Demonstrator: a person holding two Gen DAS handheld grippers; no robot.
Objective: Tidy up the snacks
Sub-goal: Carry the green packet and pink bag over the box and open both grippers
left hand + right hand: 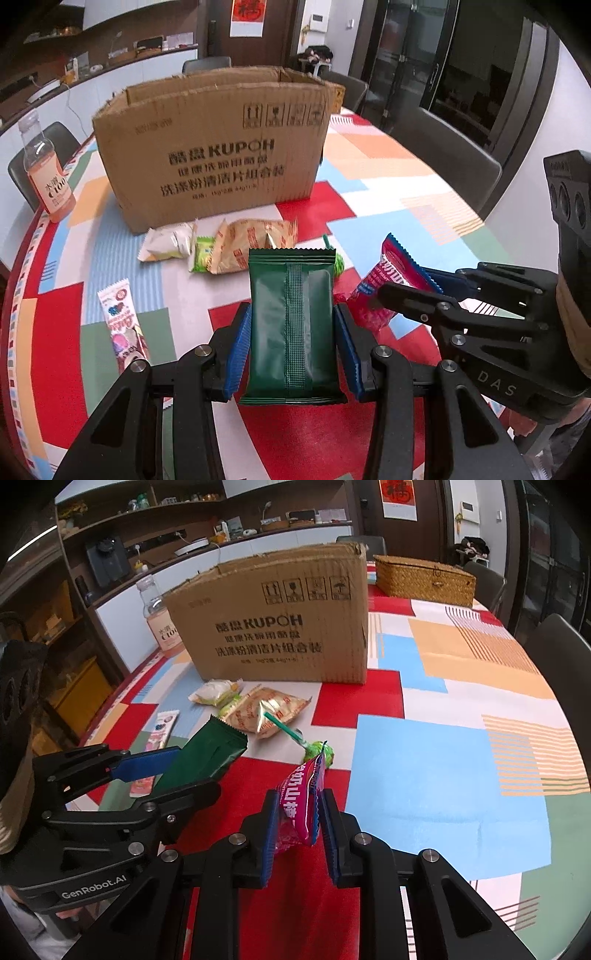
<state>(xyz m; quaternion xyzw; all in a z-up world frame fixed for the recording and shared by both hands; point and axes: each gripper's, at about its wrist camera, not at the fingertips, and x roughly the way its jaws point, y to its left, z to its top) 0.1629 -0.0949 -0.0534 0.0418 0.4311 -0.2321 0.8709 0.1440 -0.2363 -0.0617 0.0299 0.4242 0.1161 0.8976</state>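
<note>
Two packets are in hand: my left gripper (293, 332) clamps the green packet (291, 321), my right gripper (297, 827) pinches the pink packet (301, 808). Next, I judge, both must be carried over the cardboard box (218, 147) and released.

Left gripper (293, 345): black angular linkage arms, round silver pivot screws, ribbed blue fingers (238, 354). Right gripper (297, 834): same black frame, silver screws, blue ribbed pads. Side housings carry white lettering: "DAS" on one, "GenRobot.AI" on the other.

Patchwork-cloth table (443, 760) w/ cardboard box (218, 155), bottle (46, 173), wicker basket (424, 578), loose snack packs (255, 242).
</note>
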